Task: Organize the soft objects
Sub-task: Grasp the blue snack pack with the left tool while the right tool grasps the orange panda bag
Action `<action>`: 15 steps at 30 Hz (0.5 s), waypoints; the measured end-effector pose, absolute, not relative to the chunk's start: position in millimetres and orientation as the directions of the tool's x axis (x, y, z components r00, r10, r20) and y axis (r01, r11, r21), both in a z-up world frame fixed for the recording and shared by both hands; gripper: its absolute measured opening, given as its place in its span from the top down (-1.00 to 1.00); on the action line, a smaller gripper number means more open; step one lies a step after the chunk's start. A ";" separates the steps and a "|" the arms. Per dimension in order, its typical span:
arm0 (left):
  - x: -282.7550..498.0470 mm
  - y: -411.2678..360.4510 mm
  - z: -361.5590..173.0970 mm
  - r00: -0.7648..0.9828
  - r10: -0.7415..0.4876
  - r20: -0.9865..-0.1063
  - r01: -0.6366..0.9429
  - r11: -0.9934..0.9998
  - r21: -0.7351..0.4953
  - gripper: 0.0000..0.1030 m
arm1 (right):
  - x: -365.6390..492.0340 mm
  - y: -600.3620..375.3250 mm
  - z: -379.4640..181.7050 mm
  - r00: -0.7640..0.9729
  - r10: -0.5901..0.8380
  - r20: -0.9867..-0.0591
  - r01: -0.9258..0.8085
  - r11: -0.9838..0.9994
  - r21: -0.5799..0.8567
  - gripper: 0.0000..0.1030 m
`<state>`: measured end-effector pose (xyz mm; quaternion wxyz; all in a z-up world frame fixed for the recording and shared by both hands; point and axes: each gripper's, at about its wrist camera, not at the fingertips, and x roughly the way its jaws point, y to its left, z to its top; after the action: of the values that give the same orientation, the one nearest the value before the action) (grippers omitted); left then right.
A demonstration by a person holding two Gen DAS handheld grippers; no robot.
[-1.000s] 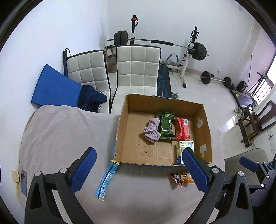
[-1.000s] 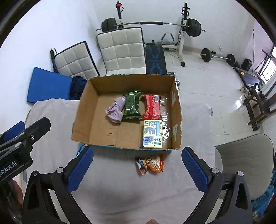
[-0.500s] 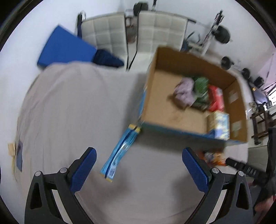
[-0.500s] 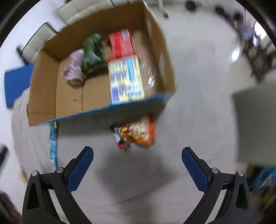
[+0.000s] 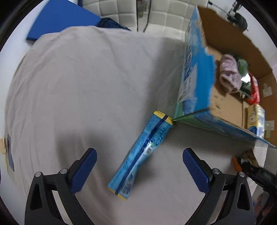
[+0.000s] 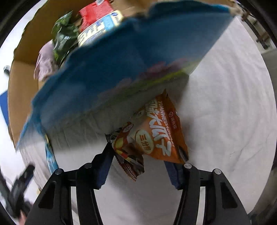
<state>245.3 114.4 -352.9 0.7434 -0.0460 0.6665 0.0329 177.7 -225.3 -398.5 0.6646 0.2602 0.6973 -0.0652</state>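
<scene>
A long blue snack packet [image 5: 142, 152] lies on the grey cloth, its yellow end touching the corner of the cardboard box [image 5: 195, 81]. My left gripper [image 5: 139, 169] is open low over it, a finger on each side, not touching. An orange snack bag [image 6: 152, 136] lies against the box's blue front wall [image 6: 121, 65]. My right gripper [image 6: 138, 166] has its jaws part closed around the bag's near end; whether the pads touch the bag I cannot tell. The box holds a lilac cloth [image 5: 228, 74], a green packet [image 5: 244, 69], a red packet [image 5: 254, 90] and a yellow-blue pack [image 5: 256, 119].
The grey cloth [image 5: 77, 86] covers the table. White padded chairs [image 5: 155, 15] and a blue mat [image 5: 60, 19] stand beyond the far edge. The other gripper's dark body [image 5: 259, 174] shows at the right of the left wrist view and at lower left in the right wrist view [image 6: 19, 188].
Both grippers have dropped low to the table. The left now straddles the blue packet. The right has narrowed from wide open around the orange bag.
</scene>
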 end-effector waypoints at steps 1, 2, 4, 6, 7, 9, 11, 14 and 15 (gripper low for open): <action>248.5 113.6 -359.7 0.095 -0.009 -0.995 -0.097 0.995 -0.018 -0.97 | 174.3 -224.3 -397.5 0.000 0.286 -0.958 0.420 0.870 0.260 -0.10; 251.6 110.9 -368.5 0.076 -0.002 -0.997 -0.074 0.997 -0.007 -0.97 | 171.5 -221.6 -397.0 -0.021 0.286 -0.958 0.391 0.884 0.256 0.08; 255.1 105.9 -384.0 0.039 0.009 -0.999 -0.037 0.999 0.007 -0.96 | 161.3 -220.5 -395.4 -0.065 0.273 -0.960 0.334 0.912 0.237 0.08; 255.0 101.4 -399.6 -0.002 0.019 -1.000 -0.012 1.000 0.019 -0.75 | 154.6 -218.7 -396.2 -0.100 0.256 -0.962 0.298 0.930 0.217 0.08; 254.0 99.6 -406.4 -0.023 0.023 -0.999 -0.004 1.000 0.023 -0.67 | 150.8 -219.2 -395.8 -0.102 0.242 -0.965 0.290 0.935 0.203 0.08; 250.2 96.9 -412.5 -0.032 -0.007 -0.999 -0.004 1.000 -0.007 -0.27 | 147.0 -219.2 -394.3 -0.095 0.228 -0.969 0.295 0.936 0.191 0.07; 244.7 92.0 -411.2 -0.030 -0.015 -0.999 -0.001 1.000 -0.015 -0.09 | 143.2 -223.4 -391.8 -0.068 0.241 -0.968 0.356 0.912 0.202 -0.01; 230.6 81.4 -407.3 -0.033 -0.014 -0.999 0.010 1.000 -0.014 0.23 | 137.8 -234.0 -382.4 0.003 0.264 -0.964 0.458 0.857 0.237 -0.51; 224.8 78.2 -407.0 -0.039 -0.025 -0.999 0.007 1.000 -0.025 0.33 | 137.1 -238.3 -378.7 0.018 0.264 -0.964 0.487 0.840 0.239 -0.55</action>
<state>224.8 78.2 -407.0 0.6931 -0.0062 0.7207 -0.0113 137.1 -238.3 -378.7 0.6605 0.2701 0.6954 -0.0844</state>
